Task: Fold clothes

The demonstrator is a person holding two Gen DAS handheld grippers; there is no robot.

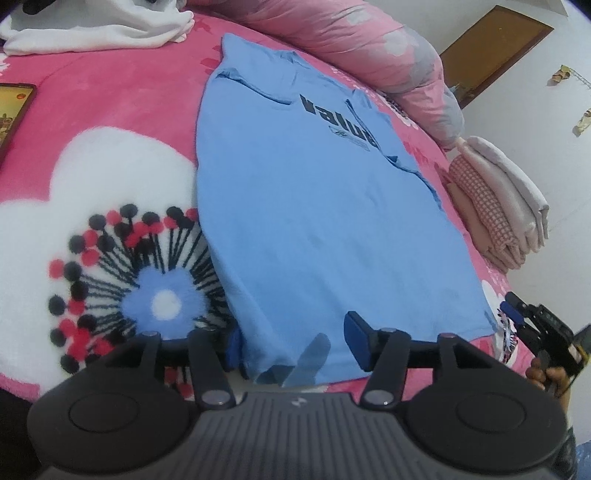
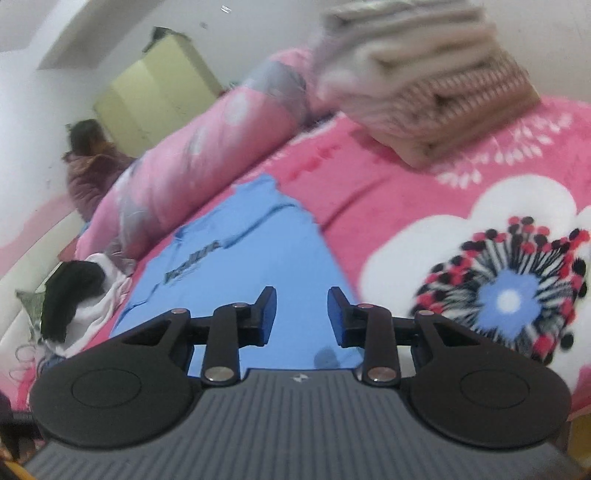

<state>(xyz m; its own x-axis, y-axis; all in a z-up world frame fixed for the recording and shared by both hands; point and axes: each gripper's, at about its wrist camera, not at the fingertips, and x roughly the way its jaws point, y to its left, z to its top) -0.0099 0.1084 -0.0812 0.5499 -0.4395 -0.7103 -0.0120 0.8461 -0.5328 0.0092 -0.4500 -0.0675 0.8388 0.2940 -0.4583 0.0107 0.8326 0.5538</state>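
Note:
A light blue T-shirt with dark lettering lies flat on the pink flowered blanket, both sleeves folded in over the body, hem toward me. My left gripper is open, its jaws straddling the hem's left part just above the cloth. My right gripper is open and empty, held over the shirt's lower right part; it also shows in the left wrist view past the hem's right corner.
A stack of folded clothes sits on the bed right of the shirt, also in the right wrist view. A rolled pink quilt lies behind. A white garment heap and a phone lie left. A person sits beyond.

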